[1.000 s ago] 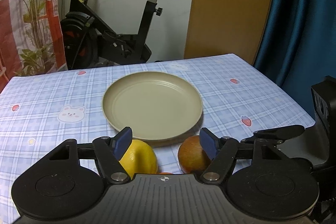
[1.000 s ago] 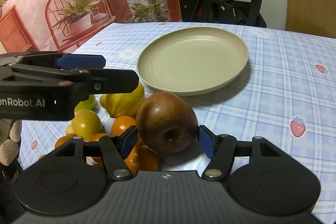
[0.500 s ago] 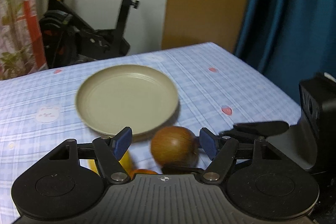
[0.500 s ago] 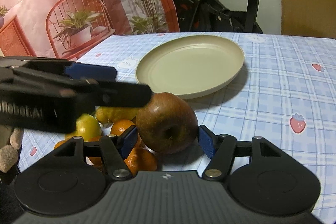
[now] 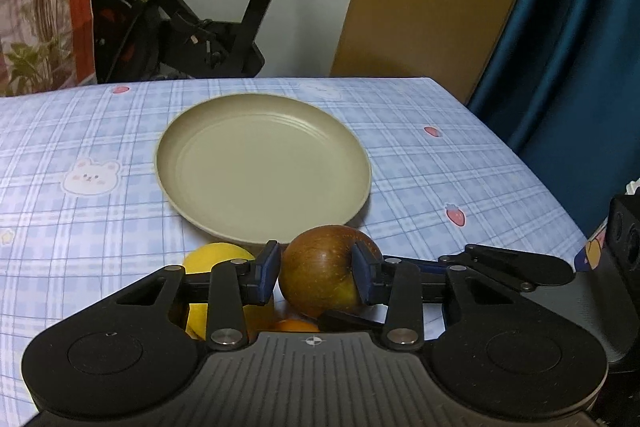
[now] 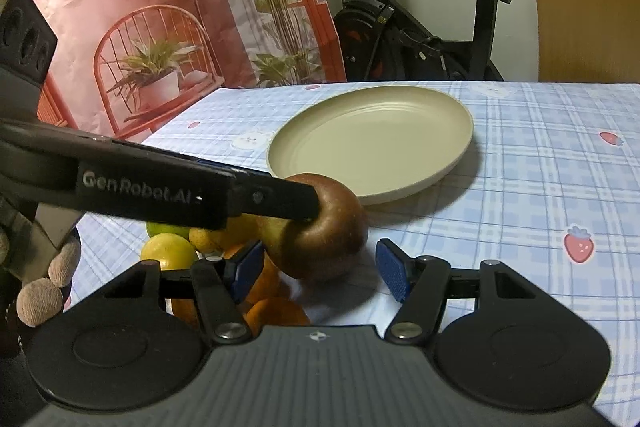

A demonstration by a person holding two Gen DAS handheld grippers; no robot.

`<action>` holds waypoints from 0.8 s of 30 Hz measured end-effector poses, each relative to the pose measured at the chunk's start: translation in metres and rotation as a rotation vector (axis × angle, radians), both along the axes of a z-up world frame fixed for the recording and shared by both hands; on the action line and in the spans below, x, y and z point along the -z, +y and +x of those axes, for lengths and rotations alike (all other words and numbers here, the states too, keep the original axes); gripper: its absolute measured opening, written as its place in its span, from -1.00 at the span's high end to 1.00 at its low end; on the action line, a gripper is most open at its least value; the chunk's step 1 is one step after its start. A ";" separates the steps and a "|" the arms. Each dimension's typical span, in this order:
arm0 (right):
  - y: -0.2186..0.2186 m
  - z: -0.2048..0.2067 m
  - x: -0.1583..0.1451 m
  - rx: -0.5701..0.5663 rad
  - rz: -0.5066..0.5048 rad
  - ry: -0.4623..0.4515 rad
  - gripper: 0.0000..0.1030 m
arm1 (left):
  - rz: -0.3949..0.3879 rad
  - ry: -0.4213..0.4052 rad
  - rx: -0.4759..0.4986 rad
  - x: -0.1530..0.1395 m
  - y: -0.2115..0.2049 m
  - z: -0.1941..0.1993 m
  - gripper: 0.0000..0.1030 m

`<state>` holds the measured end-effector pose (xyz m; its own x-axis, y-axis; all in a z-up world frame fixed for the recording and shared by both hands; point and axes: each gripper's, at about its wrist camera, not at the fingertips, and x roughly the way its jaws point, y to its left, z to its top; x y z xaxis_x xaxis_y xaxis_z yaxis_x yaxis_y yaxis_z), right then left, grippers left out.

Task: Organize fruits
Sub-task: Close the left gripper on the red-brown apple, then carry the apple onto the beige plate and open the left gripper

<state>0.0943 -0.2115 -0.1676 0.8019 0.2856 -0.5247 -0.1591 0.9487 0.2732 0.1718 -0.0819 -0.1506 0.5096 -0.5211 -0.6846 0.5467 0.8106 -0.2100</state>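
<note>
The brown apple (image 5: pixel 326 277) has changed hands: 1 second ago it sat between the pads of the right hand-held gripper (image 6: pixel 320 271), whose jaws now stand wide and clear of it, while the left hand-held gripper (image 5: pixel 316 277) has closed on its sides. It hangs just short of the empty plate (image 5: pixel 192 195) on the desk (image 5: pixel 440 163), above the other fruit (image 6: pixel 170 251), so the hand-over looks done and the plate is likely next

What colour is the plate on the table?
The plate is a pale beige-green, seen best in the left wrist view.
</note>
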 end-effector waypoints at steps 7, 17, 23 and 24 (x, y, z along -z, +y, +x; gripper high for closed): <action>0.003 0.010 0.001 0.002 0.003 -0.010 -0.26 | -0.014 0.010 0.008 0.001 0.000 0.001 0.22; -0.003 0.007 -0.017 0.034 -0.011 -0.022 -0.25 | -0.079 -0.031 0.035 -0.017 -0.001 0.000 0.19; -0.004 0.013 -0.035 0.030 -0.029 -0.053 -0.25 | -0.109 -0.051 0.025 -0.028 0.005 0.009 0.19; -0.004 0.015 -0.037 0.025 -0.030 -0.056 -0.25 | -0.114 -0.050 0.022 -0.029 0.008 0.011 0.19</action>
